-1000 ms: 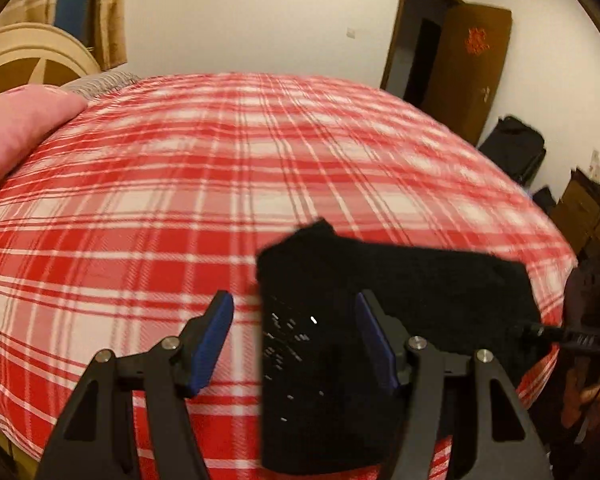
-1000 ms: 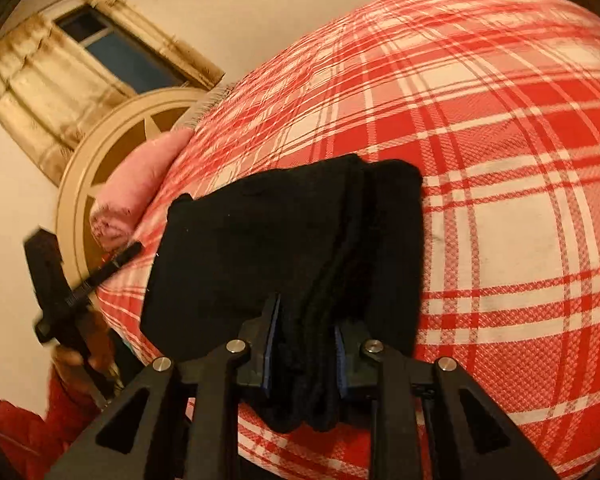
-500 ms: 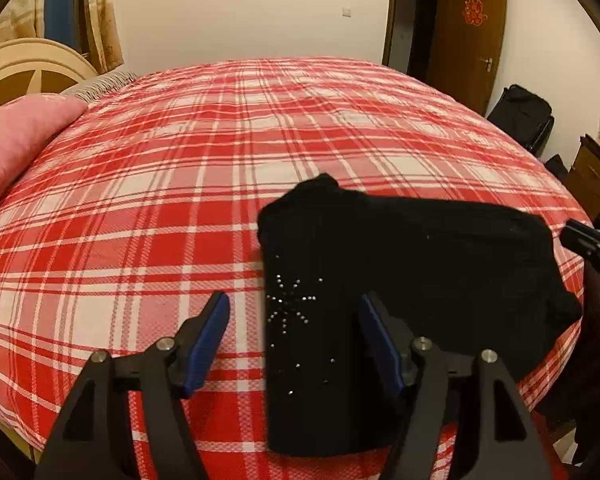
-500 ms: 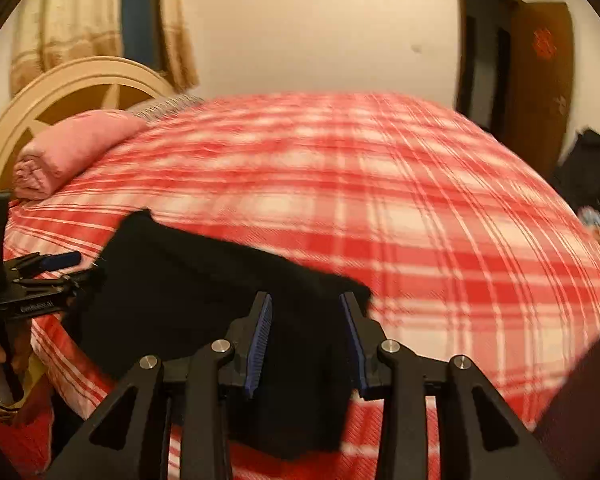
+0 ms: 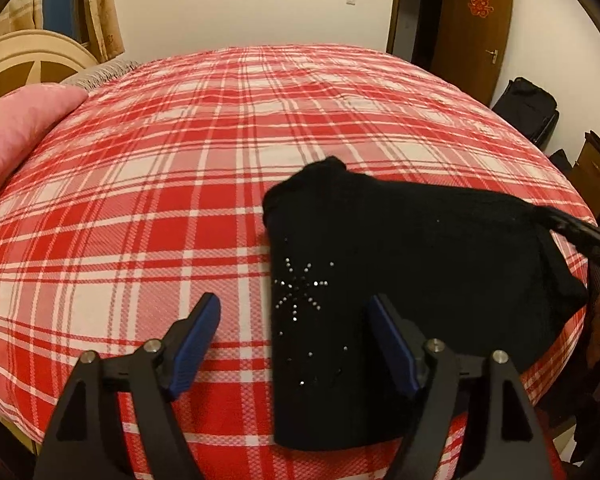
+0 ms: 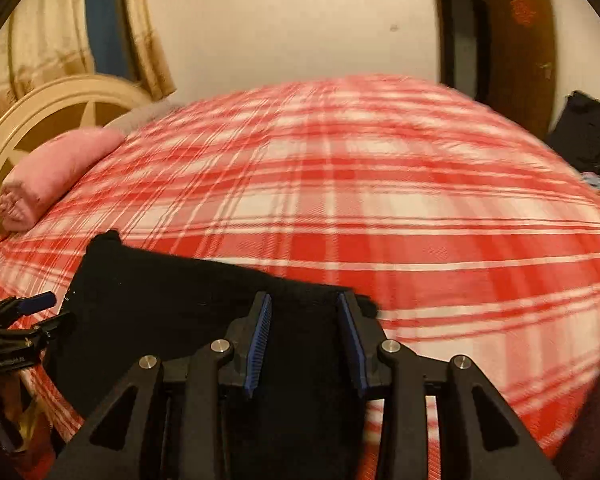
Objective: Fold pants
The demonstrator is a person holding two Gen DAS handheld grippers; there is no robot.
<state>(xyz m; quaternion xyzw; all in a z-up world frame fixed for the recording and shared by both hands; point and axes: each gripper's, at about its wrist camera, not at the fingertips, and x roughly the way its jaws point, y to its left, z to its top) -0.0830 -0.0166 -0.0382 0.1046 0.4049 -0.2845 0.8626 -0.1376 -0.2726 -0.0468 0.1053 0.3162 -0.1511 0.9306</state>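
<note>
Now I have the pants [image 5: 400, 280] lying folded in a compact stack near the bed [image 5: 180, 184] edge. My left gripper [image 5: 296, 344] is spread wide, my right gripper [image 6: 305, 340] parted, neither pinching cloth. I judge folding nearly done; next, perhaps a final tidy press.

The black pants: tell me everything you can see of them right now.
The black pants lie folded into a compact, roughly rectangular bundle near the front edge of the red plaid bedspread. The fabric looks soft, perhaps knit, with a rhinestone starburst on the left panel. One corner at the back sticks up. Both hand-held grippers, left and right, are open above them, gripping nothing.
</note>
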